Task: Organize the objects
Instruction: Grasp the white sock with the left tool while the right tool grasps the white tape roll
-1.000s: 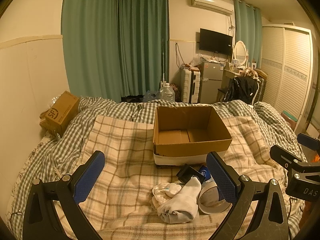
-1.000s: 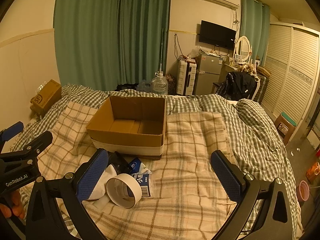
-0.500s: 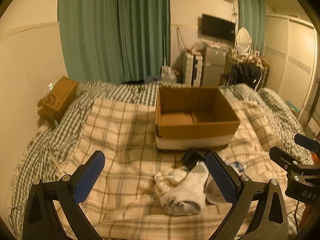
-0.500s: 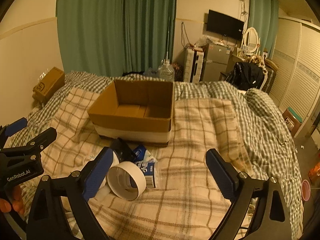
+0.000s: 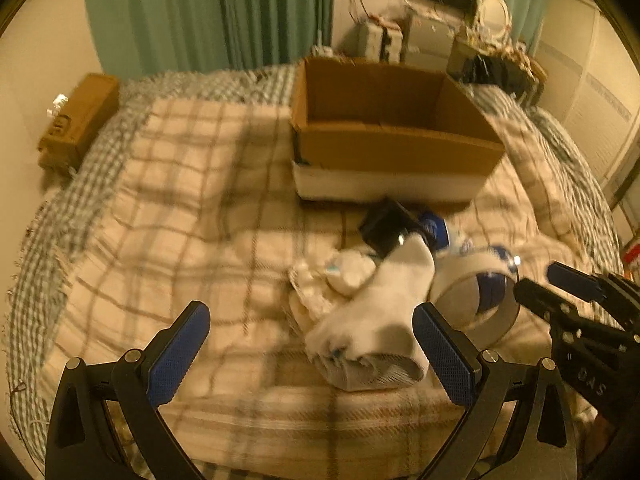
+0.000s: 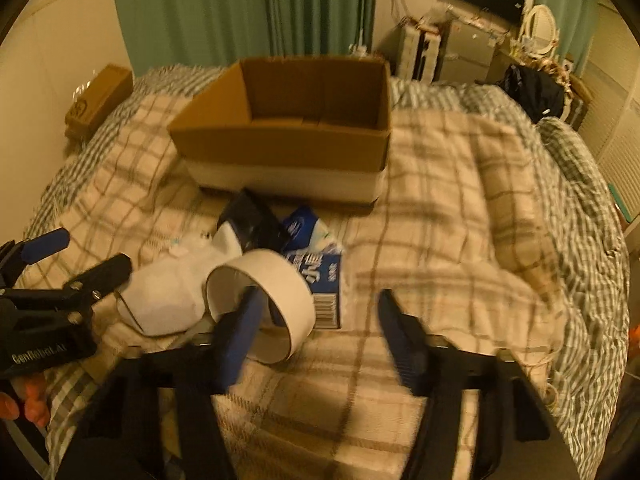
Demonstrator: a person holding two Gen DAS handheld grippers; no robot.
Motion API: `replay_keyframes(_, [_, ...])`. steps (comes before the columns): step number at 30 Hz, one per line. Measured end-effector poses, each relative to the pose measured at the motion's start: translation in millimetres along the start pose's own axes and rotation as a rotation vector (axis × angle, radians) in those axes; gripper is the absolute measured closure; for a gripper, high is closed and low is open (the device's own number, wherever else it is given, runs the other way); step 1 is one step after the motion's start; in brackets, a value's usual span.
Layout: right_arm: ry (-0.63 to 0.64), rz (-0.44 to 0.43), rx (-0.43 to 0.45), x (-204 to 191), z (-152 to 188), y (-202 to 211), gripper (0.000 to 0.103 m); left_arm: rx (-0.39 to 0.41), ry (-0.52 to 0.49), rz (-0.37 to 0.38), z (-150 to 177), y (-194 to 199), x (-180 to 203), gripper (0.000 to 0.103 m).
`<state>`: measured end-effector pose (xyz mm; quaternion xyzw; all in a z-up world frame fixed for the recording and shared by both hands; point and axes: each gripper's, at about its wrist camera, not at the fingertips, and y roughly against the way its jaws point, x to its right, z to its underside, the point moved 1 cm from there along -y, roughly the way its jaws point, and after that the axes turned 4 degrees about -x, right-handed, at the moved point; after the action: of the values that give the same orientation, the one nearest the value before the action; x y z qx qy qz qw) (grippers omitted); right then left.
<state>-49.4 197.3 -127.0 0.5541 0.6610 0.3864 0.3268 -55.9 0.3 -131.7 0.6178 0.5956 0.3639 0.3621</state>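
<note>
Both grippers' fingers (image 5: 444, 354) stand apart, empty, the right pair (image 6: 240, 332) just narrowing beside the white tape roll (image 6: 260, 304).

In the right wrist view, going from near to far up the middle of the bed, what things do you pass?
Tape roll → blue and white packet → black box → open cardboard box → green curtains.

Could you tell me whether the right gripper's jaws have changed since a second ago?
Yes. The right gripper has just been closing; its left finger now overlaps the tape roll, nearer the cardboard box.
</note>
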Motion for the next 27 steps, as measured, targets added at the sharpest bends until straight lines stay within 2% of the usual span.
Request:
replay_keyframes(4, [0.003, -0.044, -0.020, -1, 1, -6, 0.074, -0.069, -0.044, 0.042, 4, -18, 12, 0.004])
replay_keyframes(6, [0.005, -0.054, -0.019, -2, 1, -6, 0.079, -0.101, -0.066, 0.071, 5, -25, 17, 0.014])
replay_keyframes(8, [0.008, -0.060, -0.016, -2, 1, -6, 0.087, -0.128, -0.090, 0.121, 7, -30, 24, 0.036])
replay_keyframes(10, [0.011, -0.061, -0.008, -3, 1, -4, 0.092, -0.128, -0.109, 0.140, 9, -28, 29, 0.042])
replay_keyframes(11, [0.013, -0.061, 0.000, -3, 1, -2, 0.094, -0.119, -0.112, 0.143, 9, -26, 29, 0.049])
replay_keyframes(13, [0.012, -0.059, 0.027, -2, 0, 6, 0.098, -0.099, -0.106, 0.152, 9, -19, 28, 0.054])
replay_keyframes(16, [0.022, -0.055, 0.077, -2, -3, 23, 0.099, -0.058, -0.088, 0.159, 6, -5, 22, 0.058])
replay_keyframes(23, [0.051, -0.026, 0.153, -7, -7, 63, 0.100, 0.062, -0.078, 0.182, -2, 42, 18, 0.059])
replay_keyframes(27, [0.047, -0.044, 0.142, -9, -4, 63, 0.100, 0.091, -0.074, 0.164, -2, 51, 14, 0.059])
